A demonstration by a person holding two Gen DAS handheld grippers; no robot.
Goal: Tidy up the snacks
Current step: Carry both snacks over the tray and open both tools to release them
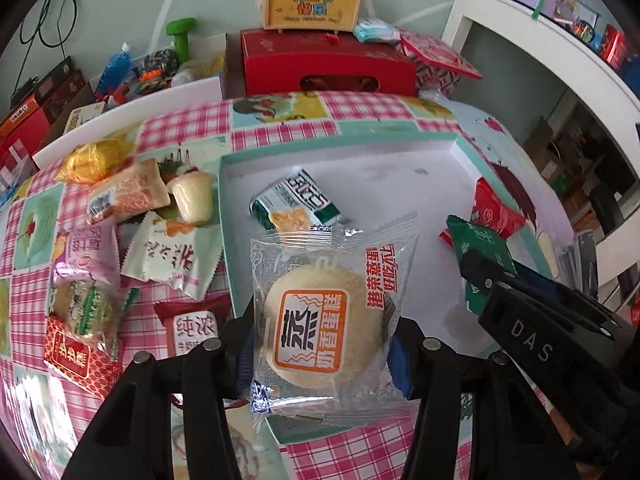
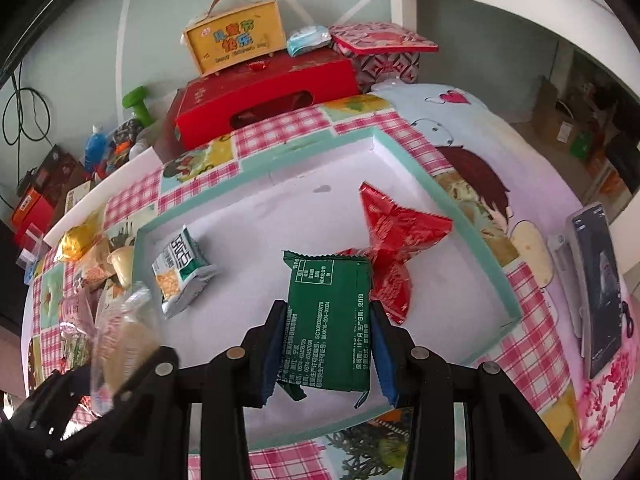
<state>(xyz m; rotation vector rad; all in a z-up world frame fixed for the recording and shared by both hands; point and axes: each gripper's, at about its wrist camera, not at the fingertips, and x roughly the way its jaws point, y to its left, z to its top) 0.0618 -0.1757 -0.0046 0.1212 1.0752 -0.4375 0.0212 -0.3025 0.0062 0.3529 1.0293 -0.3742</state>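
My left gripper is shut on a clear-wrapped steamed cake with an orange label, held above the near edge of the shallow mint-rimmed white tray. My right gripper is shut on a dark green snack packet, held over the tray's near part. In the tray lie a green-and-white cracker packet and a red packet. The right gripper with its green packet shows at the right of the left wrist view.
A heap of loose snack packets lies on the checked tablecloth left of the tray. A red gift box with a yellow case on top stands behind. A phone lies at the table's right. White shelving is at the far right.
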